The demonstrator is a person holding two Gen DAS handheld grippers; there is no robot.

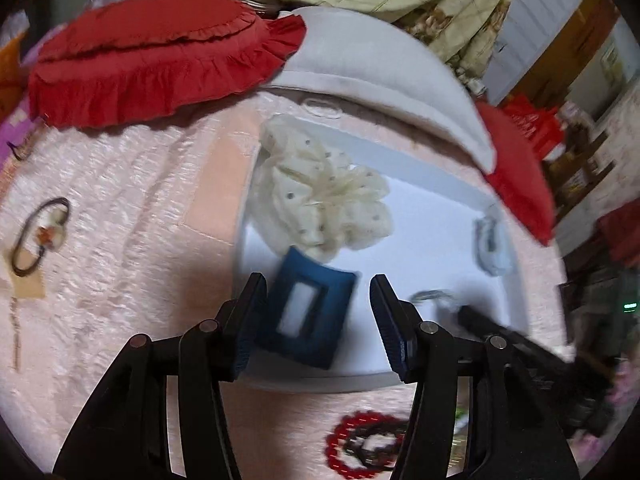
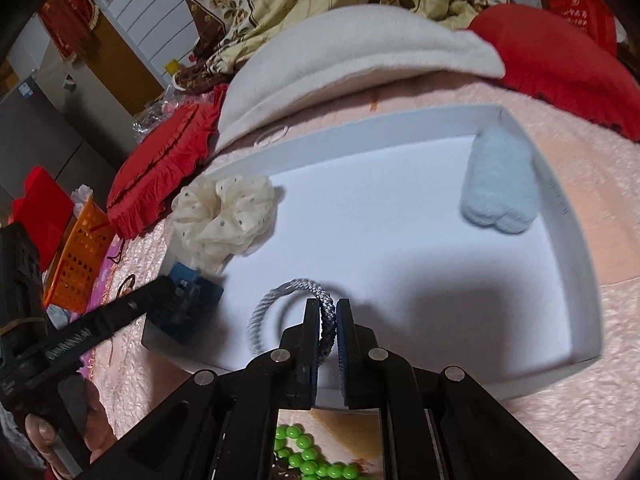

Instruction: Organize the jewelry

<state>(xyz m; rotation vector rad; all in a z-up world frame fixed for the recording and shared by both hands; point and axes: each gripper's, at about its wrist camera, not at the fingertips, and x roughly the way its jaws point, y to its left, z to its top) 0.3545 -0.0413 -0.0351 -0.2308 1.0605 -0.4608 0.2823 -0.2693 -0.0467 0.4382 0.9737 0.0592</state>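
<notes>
- Pink fuzzy bed point(image 1: 132, 208) with red pillows point(image 1: 152, 56) and white box point(image 2: 576, 248).
- Left tool point(image 1: 318, 320) open above blue clip point(image 1: 308, 312) in box.
- Right tool point(image 2: 329, 320) pinching grey band point(image 2: 292, 292) over box.
- Flowery quilt point(image 2: 280, 4) behind.

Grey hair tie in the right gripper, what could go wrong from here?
The right gripper pinches only one side of the grey hair tie, so it may twist or slip before release. The left gripper is open around the blue clip, close by in the same white tray; the two could bump.
</notes>
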